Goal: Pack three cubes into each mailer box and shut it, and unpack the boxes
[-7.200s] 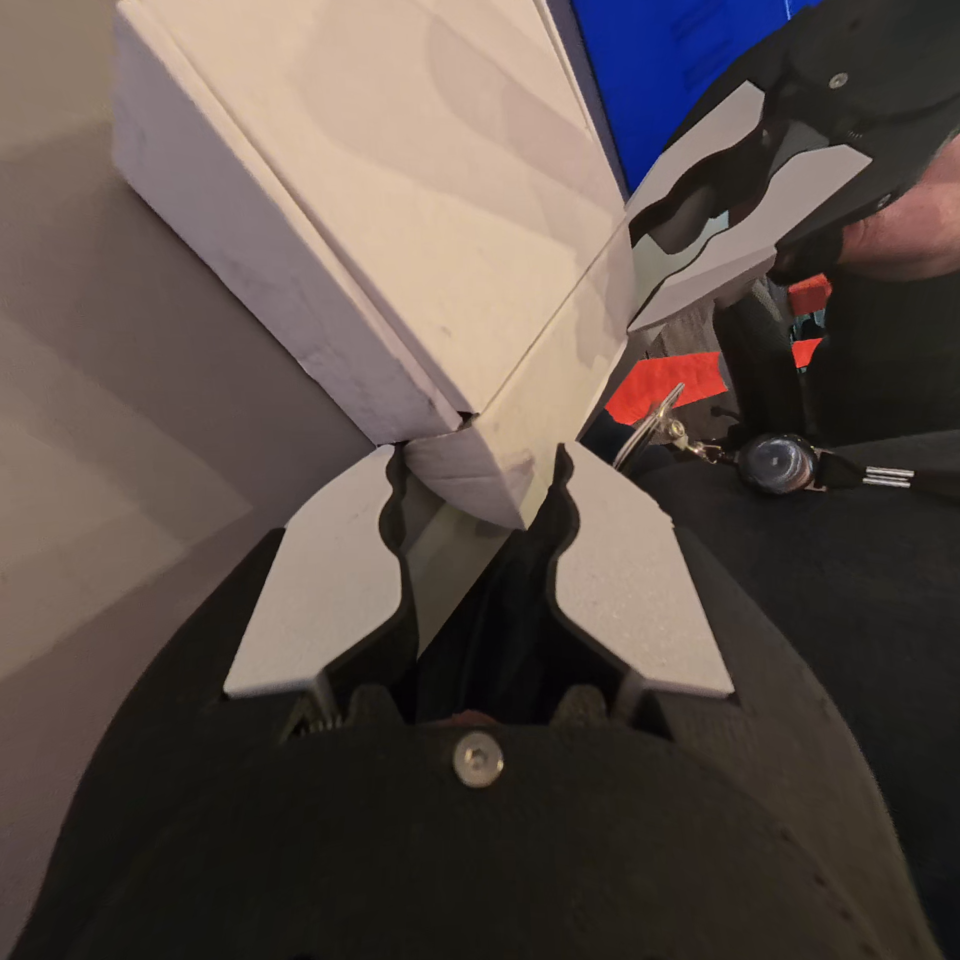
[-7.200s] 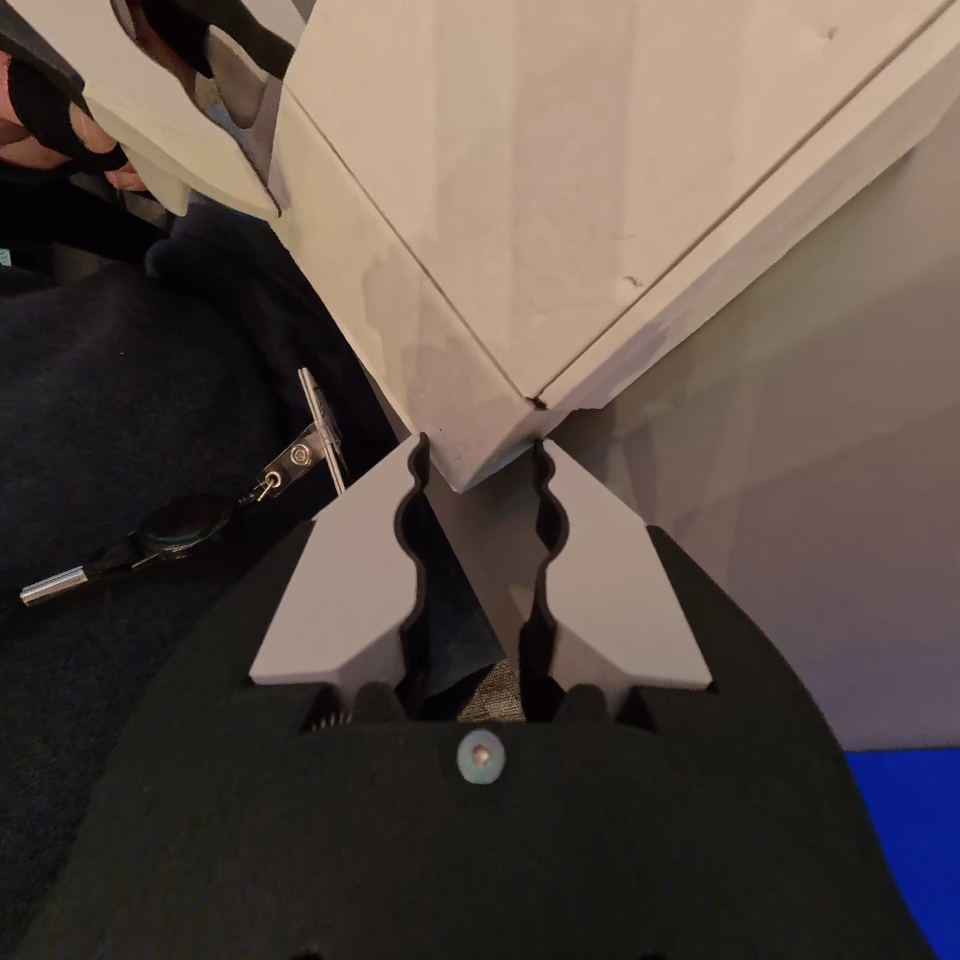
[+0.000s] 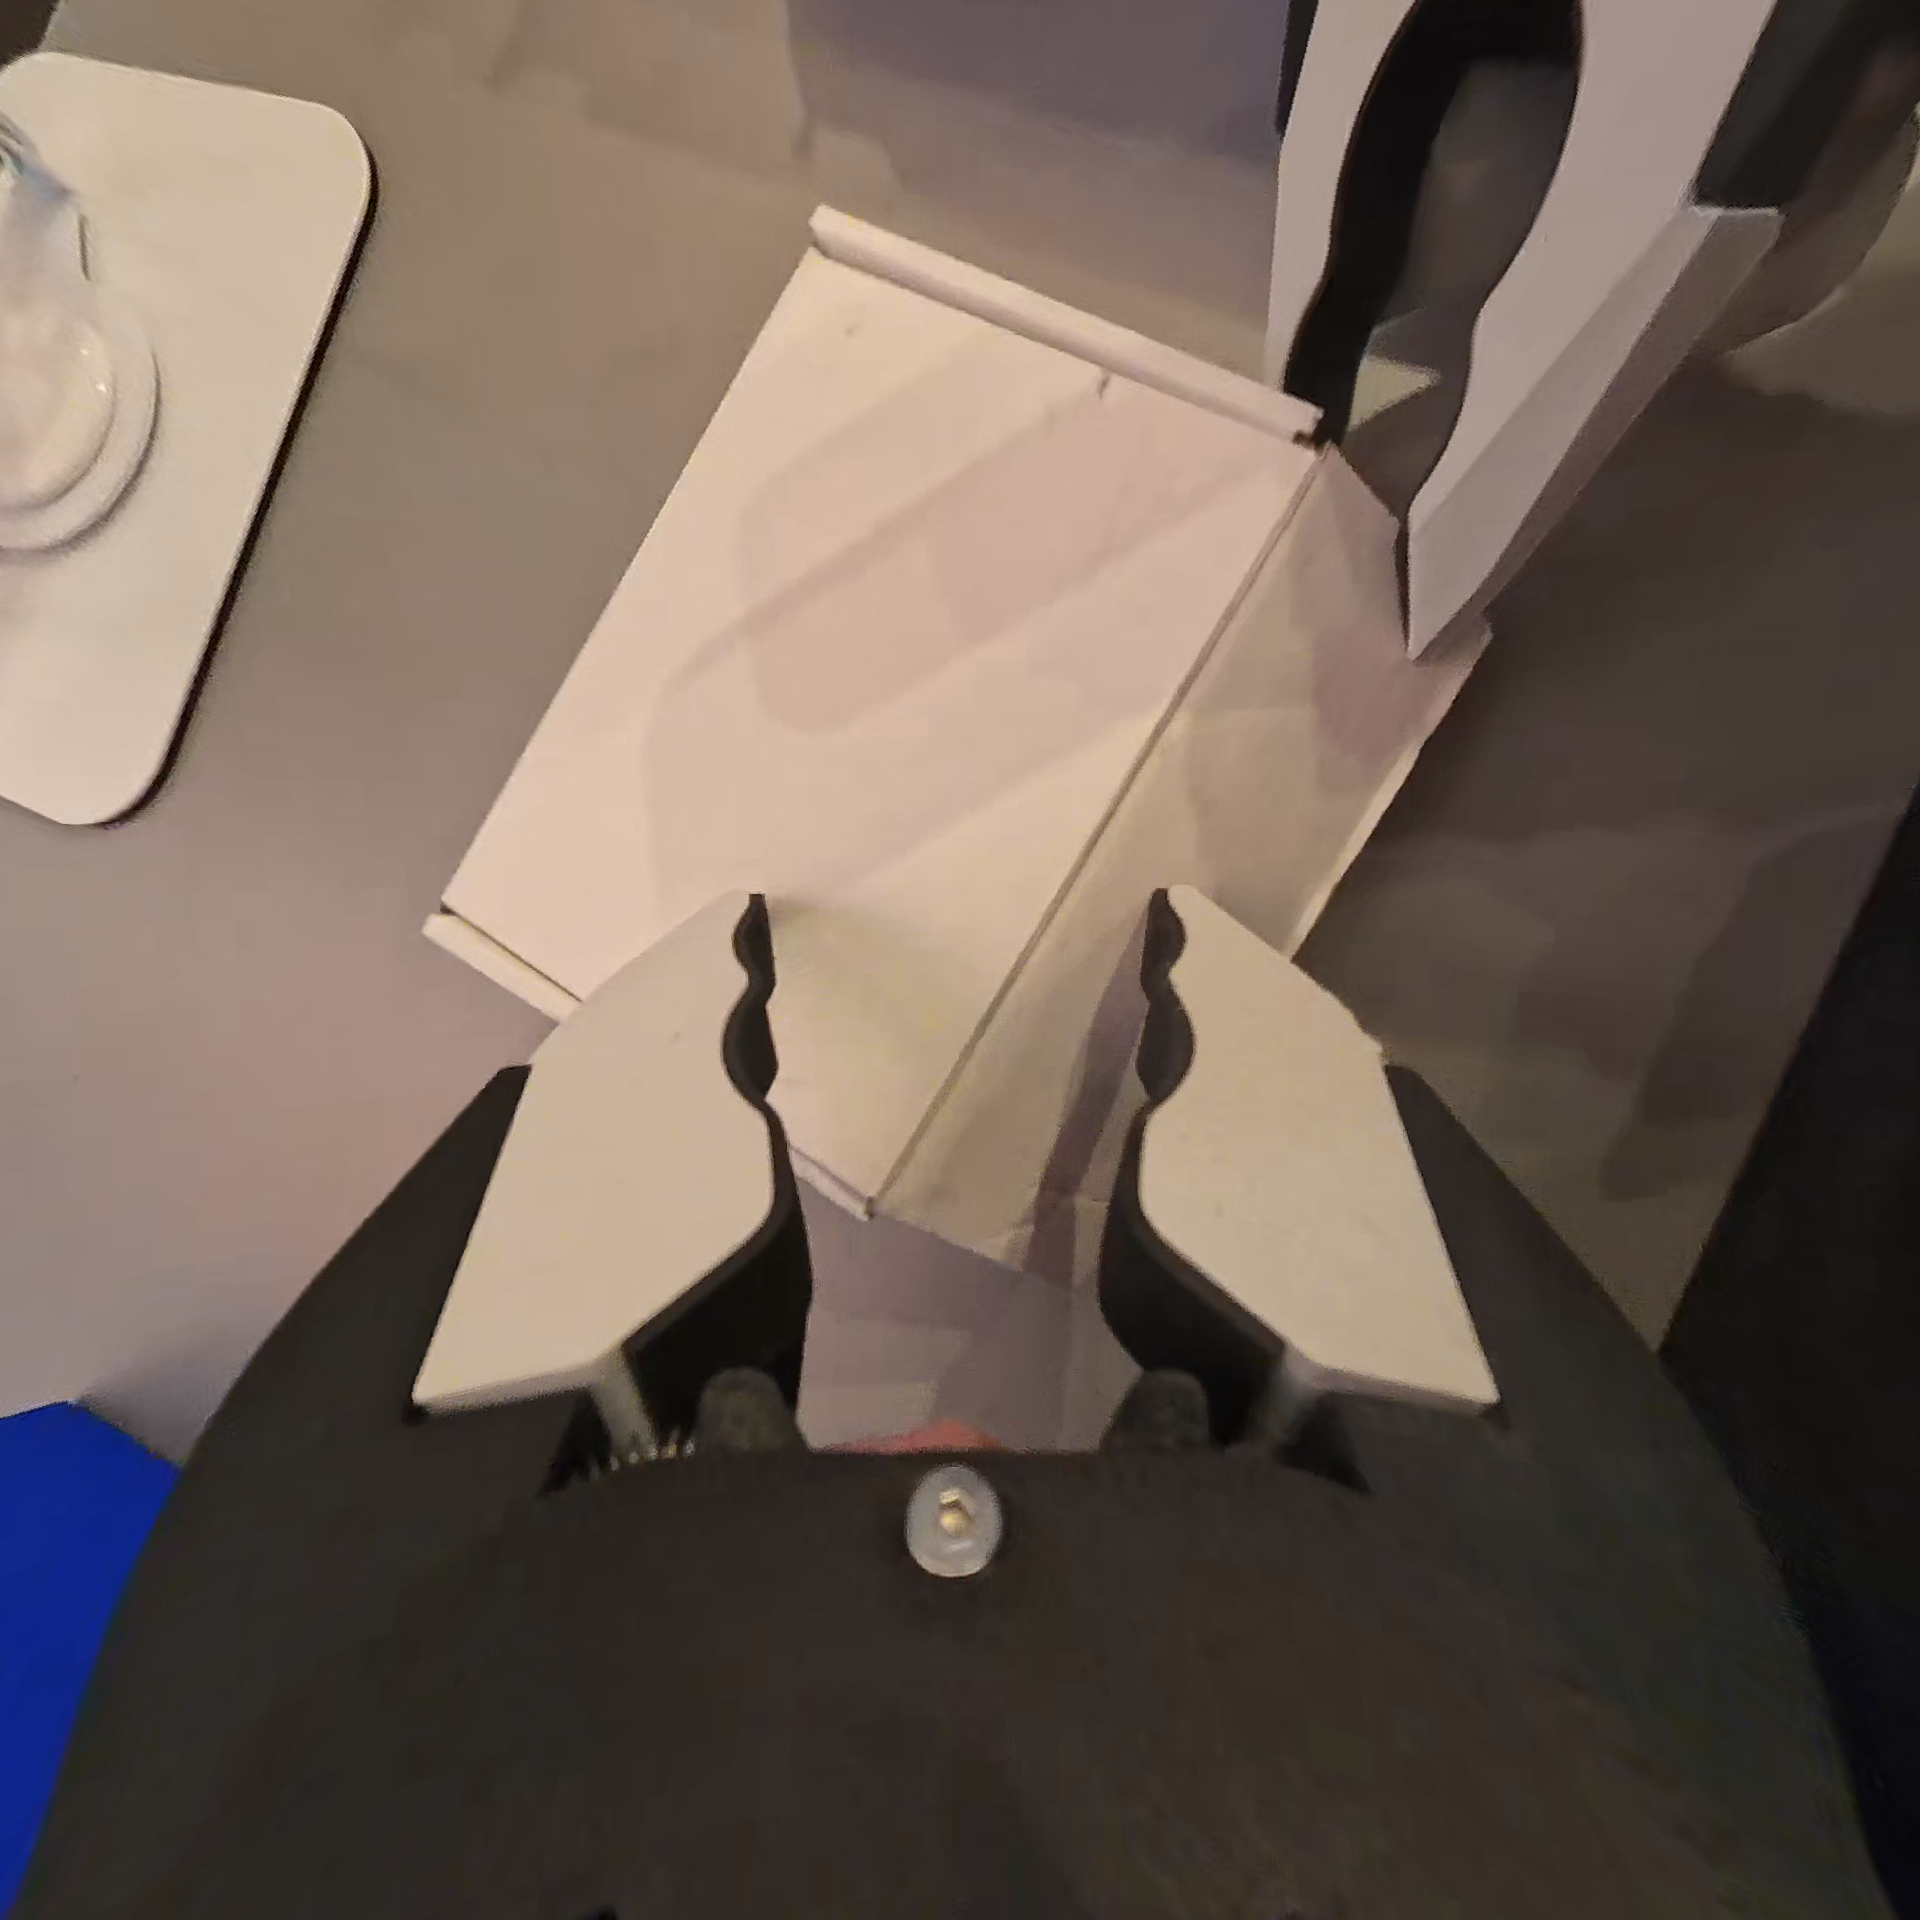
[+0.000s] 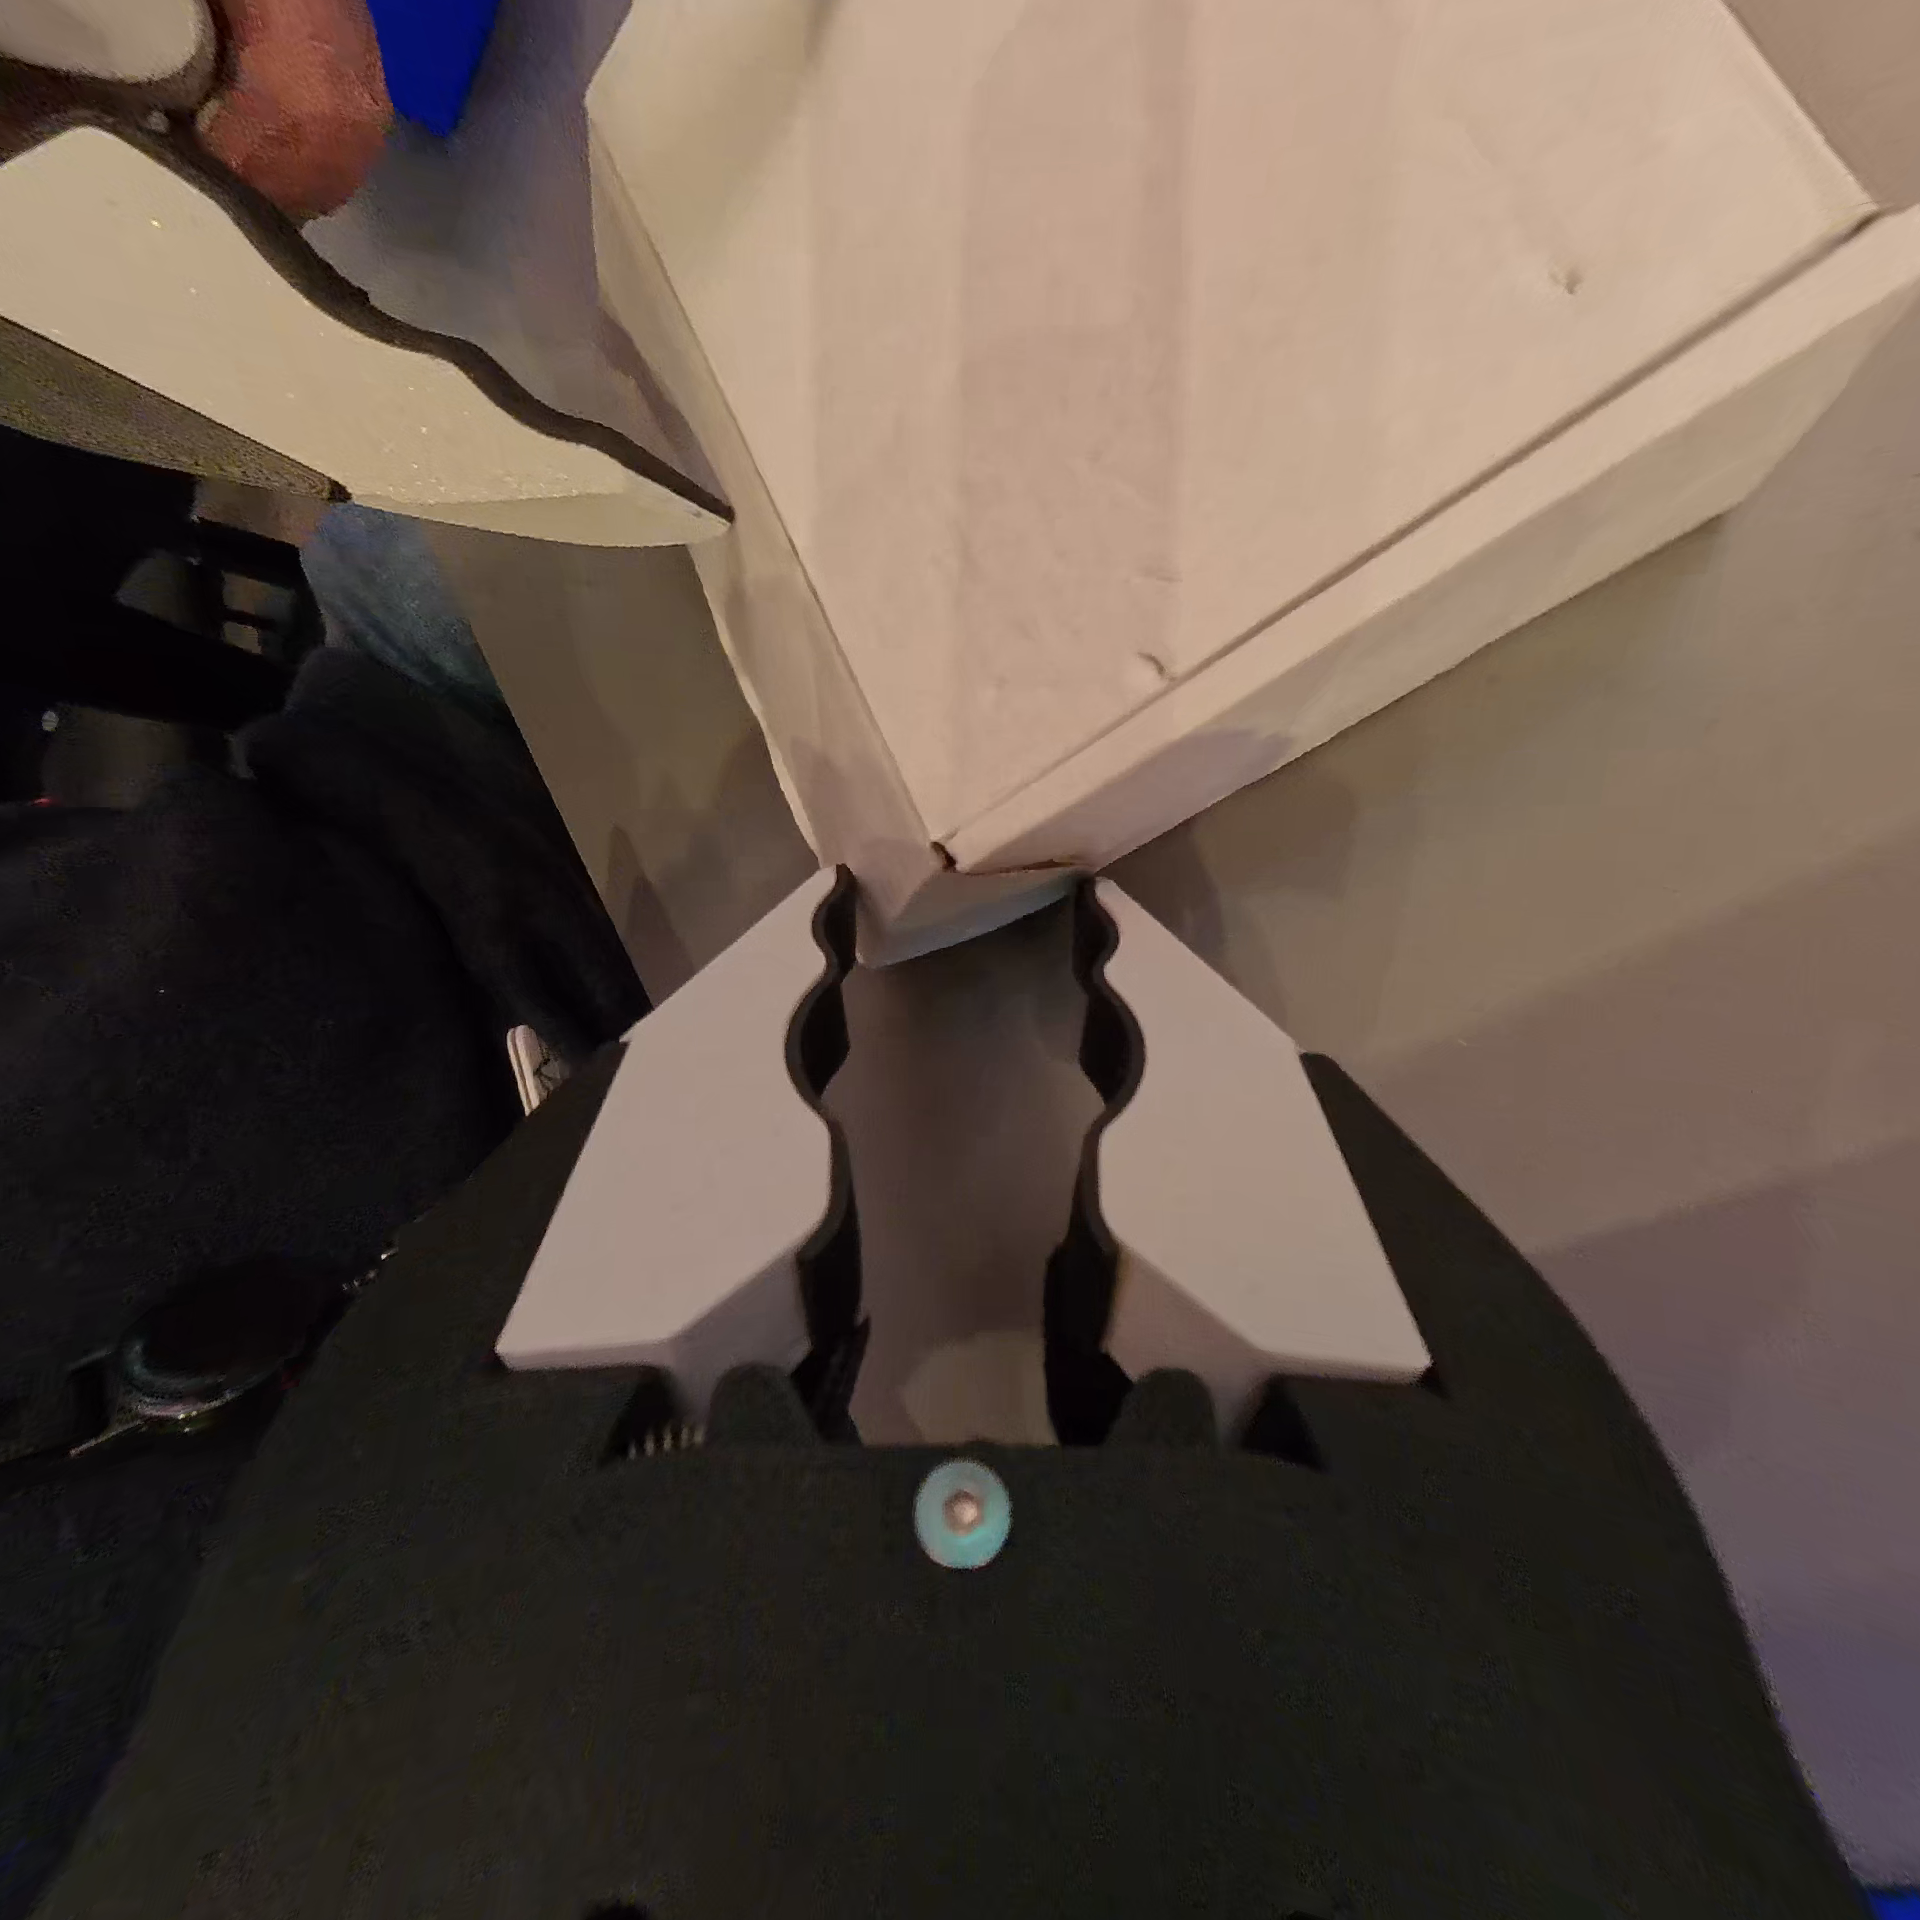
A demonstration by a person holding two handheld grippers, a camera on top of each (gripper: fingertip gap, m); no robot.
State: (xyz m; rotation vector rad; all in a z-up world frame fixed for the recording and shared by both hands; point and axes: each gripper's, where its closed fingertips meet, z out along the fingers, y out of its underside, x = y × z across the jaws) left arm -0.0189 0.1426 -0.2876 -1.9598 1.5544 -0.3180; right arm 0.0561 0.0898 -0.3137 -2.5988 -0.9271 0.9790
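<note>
Left wrist view: the closed white cardboard mailer box [image 3: 914,665] lies flat on the grey bench [image 3: 499,343], set at an angle, its lid down and its folded front panel facing the camera. The left hand-held gripper [image 3: 961,935] hangs over the box's near corner with its jaws well apart and nothing between them. The right hand-held gripper [image 3: 1455,416] comes in at the top right, its tips at the box's far front corner. To the left a white rounded mat [image 3: 208,436] carries a clear glass vessel [image 3: 62,416], cut off by the frame edge and blurred.

Judging by the thin board, the box should be light, fairly stiff at the folds and corners, and easy to dent on the broad lid; the smooth skin may slip. The front flap's edge or a corner looks the best place to take hold.

Right wrist view: the mailer box [image 4: 1195,416] fills the upper frame. The right hand-held gripper [image 4: 961,894] has a box corner just between its tips, jaws partly open; whether they pinch it I cannot tell. The left hand-held gripper [image 4: 395,395] shows at upper left beside the box.

No cubes are visible; the contents are hidden.
</note>
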